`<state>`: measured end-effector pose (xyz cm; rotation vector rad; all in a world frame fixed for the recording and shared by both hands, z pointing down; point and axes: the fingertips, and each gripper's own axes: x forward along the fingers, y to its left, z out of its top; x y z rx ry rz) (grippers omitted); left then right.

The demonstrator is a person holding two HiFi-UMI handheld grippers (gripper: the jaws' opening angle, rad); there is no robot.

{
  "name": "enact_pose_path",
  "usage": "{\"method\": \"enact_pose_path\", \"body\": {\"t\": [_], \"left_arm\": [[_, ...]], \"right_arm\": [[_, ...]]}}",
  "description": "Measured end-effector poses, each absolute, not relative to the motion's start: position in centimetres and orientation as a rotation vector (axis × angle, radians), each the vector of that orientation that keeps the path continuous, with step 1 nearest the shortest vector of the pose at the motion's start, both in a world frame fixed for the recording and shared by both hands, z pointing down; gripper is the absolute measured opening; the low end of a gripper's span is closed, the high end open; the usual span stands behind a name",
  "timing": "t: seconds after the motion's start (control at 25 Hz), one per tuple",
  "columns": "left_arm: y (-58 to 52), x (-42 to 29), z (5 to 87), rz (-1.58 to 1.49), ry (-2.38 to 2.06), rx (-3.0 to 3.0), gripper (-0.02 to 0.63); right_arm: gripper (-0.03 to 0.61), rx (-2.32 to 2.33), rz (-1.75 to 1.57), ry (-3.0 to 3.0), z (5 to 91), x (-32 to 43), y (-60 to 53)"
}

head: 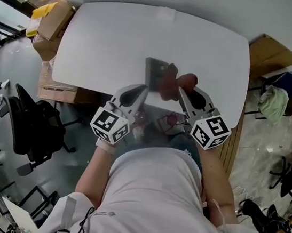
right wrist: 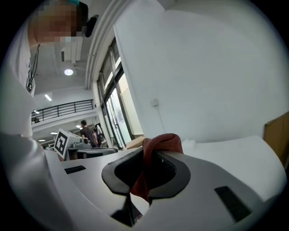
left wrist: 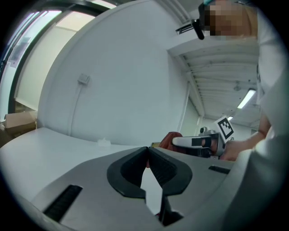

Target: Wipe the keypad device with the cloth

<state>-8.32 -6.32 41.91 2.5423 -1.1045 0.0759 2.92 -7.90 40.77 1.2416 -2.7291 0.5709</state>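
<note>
Head view has both tools up over the near edge of the white table (head: 114, 39), marker cubes (head: 110, 125) toward the person's white shirt (head: 151, 195). And there's the keypad device (head: 153, 71), a dark grey slab just beyond the left tool (head: 143, 90). Its right part is covered by the reddish-brown cloth (head: 173, 82) and its keys are too small to make out. Whether it lies flat on the table or is raised off it, I can't tell from up here. The right tool (head: 183, 91) sits right at the cloth, its tips lost under the folds. Over to the right gripper view: clenched, no doubt, with the cloth pinched between the 2 jaws, a loop bulging above the tips and a tail hanging below them. The tool's broad grey body blocks the table right beneath. Left gripper view now: jaws pressed together at the tips, nothing caught between the pads, only a thin reddish sliver past the tips, too small to name. The keypad device is out of sight here, cut off by the tool's own body, but the right tool and its bunched cloth show off to the right. Around the edges, cardboard boxes (head: 51, 24) sit beside the table's far left corner and a black office chair (head: 31, 124) stands on the floor at the left. In the right gripper view there's a distant person (right wrist: 84, 131), small and blurry.
</note>
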Motion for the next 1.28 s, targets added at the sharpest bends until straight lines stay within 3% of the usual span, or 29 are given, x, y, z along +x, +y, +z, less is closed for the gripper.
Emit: {"method": "enact_pose_path", "body": {"t": [0.36,1.28], "left_arm": [[-2.6,-9.4,38.5,-0.031,-0.845,2.644,0.021],[9.5,-2.9,31.7,0.007,-1.033,2.798,0.023]], "right_arm": [[0.055,1.617,0.458,-2.639,36.0,3.0,-1.8],[0.054,1.447,0.168,-2.798,30.1,6.1,9.2]]}}
